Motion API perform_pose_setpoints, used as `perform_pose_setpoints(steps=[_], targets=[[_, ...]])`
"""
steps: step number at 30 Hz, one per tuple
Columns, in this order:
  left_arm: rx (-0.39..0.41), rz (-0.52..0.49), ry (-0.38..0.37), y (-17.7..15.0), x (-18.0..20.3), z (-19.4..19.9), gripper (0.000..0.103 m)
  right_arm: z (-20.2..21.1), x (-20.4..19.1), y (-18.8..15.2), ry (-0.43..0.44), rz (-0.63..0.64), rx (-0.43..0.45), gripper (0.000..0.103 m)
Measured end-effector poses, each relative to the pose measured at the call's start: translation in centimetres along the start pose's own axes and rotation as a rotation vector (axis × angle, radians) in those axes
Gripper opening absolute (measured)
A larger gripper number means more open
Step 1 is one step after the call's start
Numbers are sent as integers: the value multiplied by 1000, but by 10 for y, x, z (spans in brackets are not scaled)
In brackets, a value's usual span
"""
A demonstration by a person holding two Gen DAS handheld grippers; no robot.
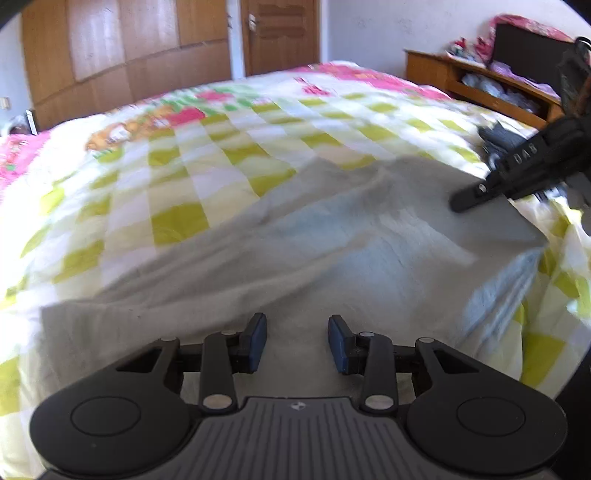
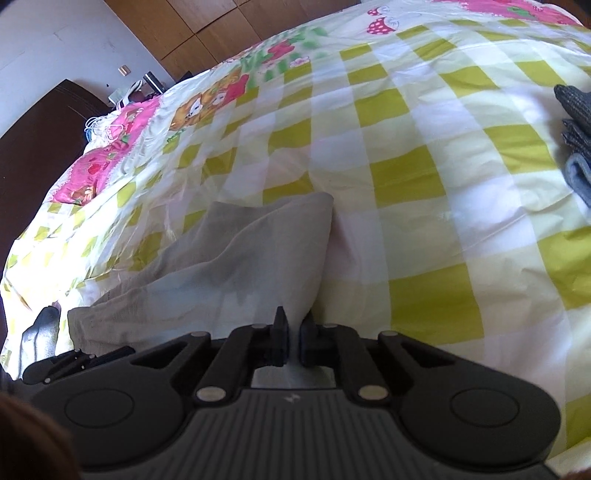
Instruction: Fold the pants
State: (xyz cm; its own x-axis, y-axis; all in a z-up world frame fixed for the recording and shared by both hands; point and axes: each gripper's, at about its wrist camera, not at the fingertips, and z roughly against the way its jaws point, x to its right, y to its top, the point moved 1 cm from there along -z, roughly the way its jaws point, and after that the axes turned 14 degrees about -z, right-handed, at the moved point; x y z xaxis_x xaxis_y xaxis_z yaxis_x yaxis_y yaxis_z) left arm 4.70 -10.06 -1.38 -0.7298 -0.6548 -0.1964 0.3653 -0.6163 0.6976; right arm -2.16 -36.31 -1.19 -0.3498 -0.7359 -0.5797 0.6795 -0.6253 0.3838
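Tongs, right gripper (image 2: 292, 341): jaws drawn almost together, pinching a fold of the grey pants (image 2: 236, 266) at their near right edge; cloth visibly rises from between the pads.

Tongs, left gripper (image 1: 297, 341): jaws partway apart, blue pads (image 1: 258, 341) hovering over the near middle of the pants (image 1: 295, 240); nothing between them.

Pants: light grey, spread crosswise on the checked bedspread (image 2: 424, 177), rumpled, one leg end reaching toward the far side.

Surroundings: dark folded garments (image 2: 576, 140) at far right on the bed; wooden wardrobe (image 1: 129, 55) and door (image 1: 280, 33) beyond; headboard shelf (image 1: 480, 81) far right.

Step in hand, judged: taking hold of an edge to begin a fold.

Next move, judged: left tongs need to close on a matching edge, then both should lift and carry the cloth over evenly without dragging the bedspread.
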Motion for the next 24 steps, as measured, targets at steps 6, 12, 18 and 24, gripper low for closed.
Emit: perform_pose_setpoints(steps=[6,12,18,24], targets=[[14,-65,137,11,2,-14,54,19,-9,1,-4,5,31,6],[7,-16,148,4,-6,-12,54,35,-35,-2,28,46,37,6],[-45,-56,136,-17,-13,-3,55,45,-74,-7,68,109,42,6],[5,-20,169,-33,-29,37,55,39,-113,-15,86,144,18,6]])
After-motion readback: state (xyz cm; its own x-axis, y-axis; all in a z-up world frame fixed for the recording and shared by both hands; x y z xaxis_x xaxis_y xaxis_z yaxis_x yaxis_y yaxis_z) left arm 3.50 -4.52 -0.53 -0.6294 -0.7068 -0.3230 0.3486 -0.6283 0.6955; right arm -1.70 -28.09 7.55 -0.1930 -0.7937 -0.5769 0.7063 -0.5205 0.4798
